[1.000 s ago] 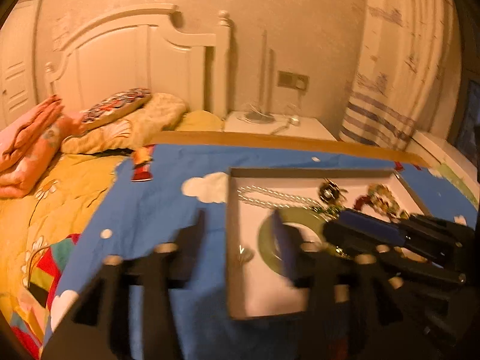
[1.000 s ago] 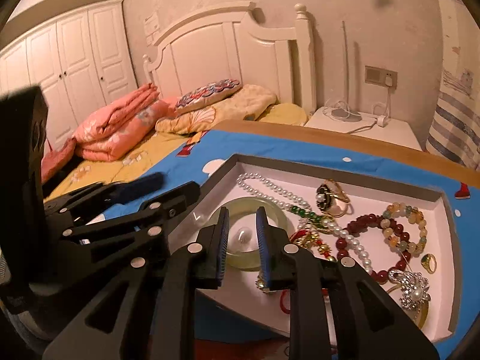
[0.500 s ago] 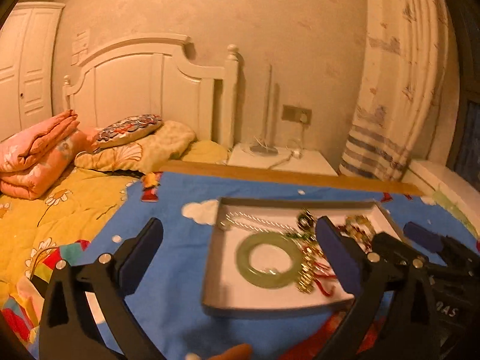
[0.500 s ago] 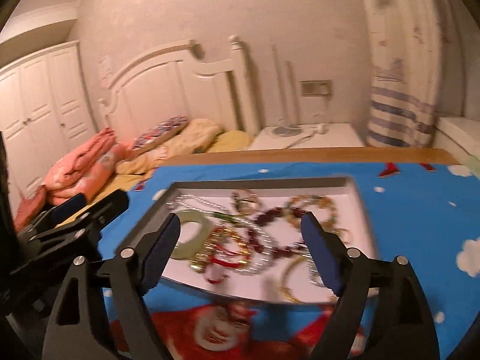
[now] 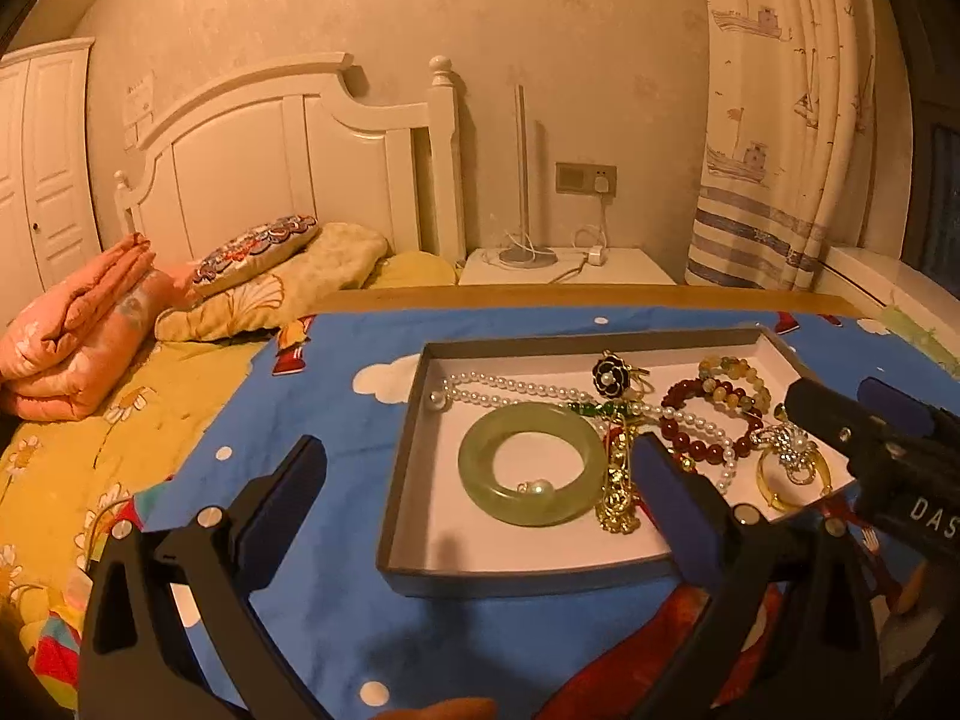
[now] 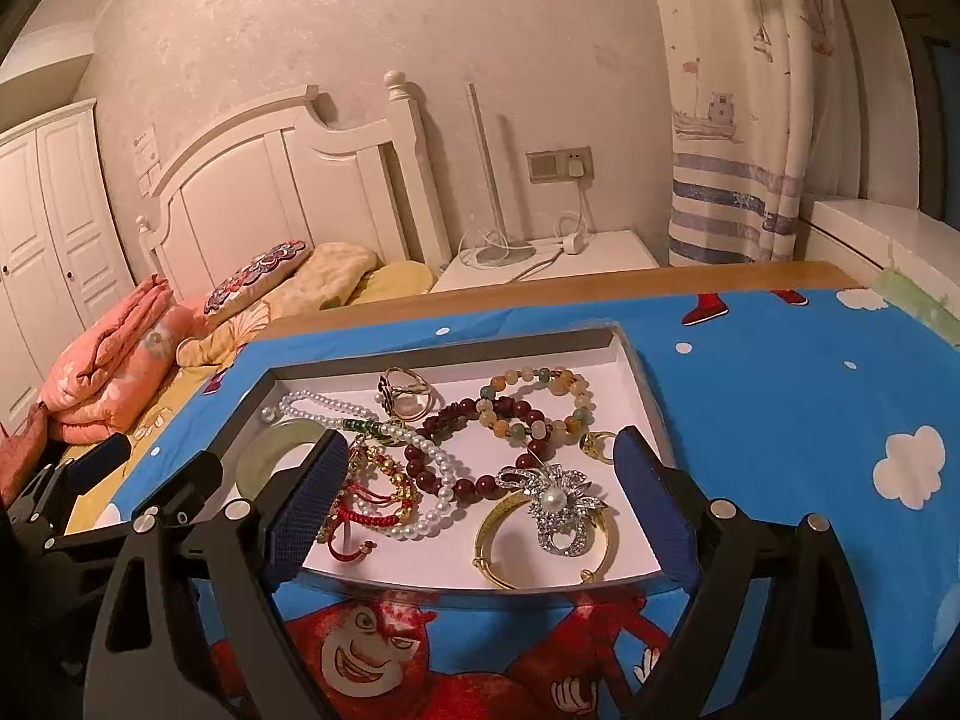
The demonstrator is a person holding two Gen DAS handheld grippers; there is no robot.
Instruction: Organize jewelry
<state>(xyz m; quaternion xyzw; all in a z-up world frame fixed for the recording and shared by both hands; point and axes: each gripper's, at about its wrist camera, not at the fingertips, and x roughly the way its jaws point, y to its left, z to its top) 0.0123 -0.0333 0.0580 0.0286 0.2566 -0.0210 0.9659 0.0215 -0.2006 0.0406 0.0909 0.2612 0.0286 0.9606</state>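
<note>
A shallow grey tray (image 5: 408, 456) with a white floor lies on a blue cartoon cloth; it also shows in the right wrist view (image 6: 645, 384). In it lie a green jade bangle (image 5: 531, 465), a pearl necklace (image 5: 510, 387), a dark red bead bracelet (image 6: 480, 420), a gold bangle (image 6: 498, 540), a rhinestone brooch (image 6: 558, 504) and a gold chain (image 5: 618, 492). My left gripper (image 5: 480, 492) is open and empty, near the tray's front left. My right gripper (image 6: 474, 504) is open and empty, at the tray's front edge.
The blue cloth (image 6: 810, 420) covers a wooden table. A bed with pillows and folded pink quilts (image 5: 84, 336) is to the left. A white nightstand (image 5: 564, 267) with a lamp base stands behind, and a curtain (image 5: 774, 120) hangs at the right.
Both grippers have opened wide and pulled back from the tray. One second ago the right gripper's fingers were nearly shut over the jade bangle; now the bangle lies free in the tray.
</note>
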